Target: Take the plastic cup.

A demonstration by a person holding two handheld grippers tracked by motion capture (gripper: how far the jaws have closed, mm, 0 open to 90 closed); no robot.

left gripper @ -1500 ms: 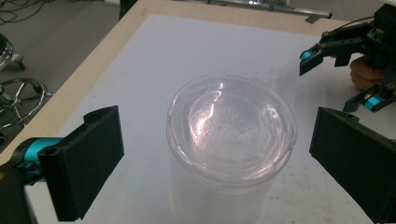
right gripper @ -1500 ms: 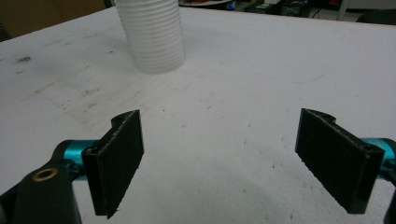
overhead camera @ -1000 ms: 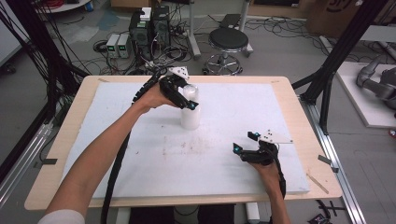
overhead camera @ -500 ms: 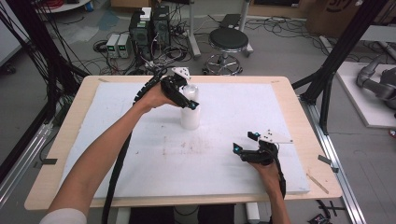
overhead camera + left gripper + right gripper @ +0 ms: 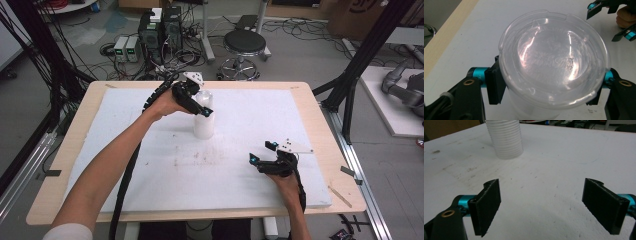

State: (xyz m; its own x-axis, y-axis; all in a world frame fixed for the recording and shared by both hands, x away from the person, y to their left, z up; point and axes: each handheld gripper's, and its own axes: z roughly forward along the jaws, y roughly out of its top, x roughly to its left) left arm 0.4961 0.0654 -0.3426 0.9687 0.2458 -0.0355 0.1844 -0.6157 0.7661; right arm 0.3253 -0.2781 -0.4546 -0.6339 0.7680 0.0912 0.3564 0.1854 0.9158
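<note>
A white ribbed cup [image 5: 203,126] with a clear plastic lid [image 5: 554,57] stands upright on the white board, left of centre. My left gripper [image 5: 201,103] comes down over its top, and its jaws have just been closing with the cup between them. In the left gripper view its pads [image 5: 496,85] sit against the cup wall just under the lid rim. My right gripper [image 5: 261,152] rests low on the board at the right, jaws wide apart with nothing between them [image 5: 541,205]. The cup [image 5: 505,140] stands well ahead of it.
The white board [image 5: 150,170] covers a wooden table [image 5: 320,130] and carries faint scuff marks near its middle. Beyond the far edge are a black stool [image 5: 244,45], computer boxes [image 5: 160,30] and cables on the floor. Black frame posts stand at both sides.
The left gripper's jaws have drawn in around the cup's top. Both hands and the cup stay where they were.
</note>
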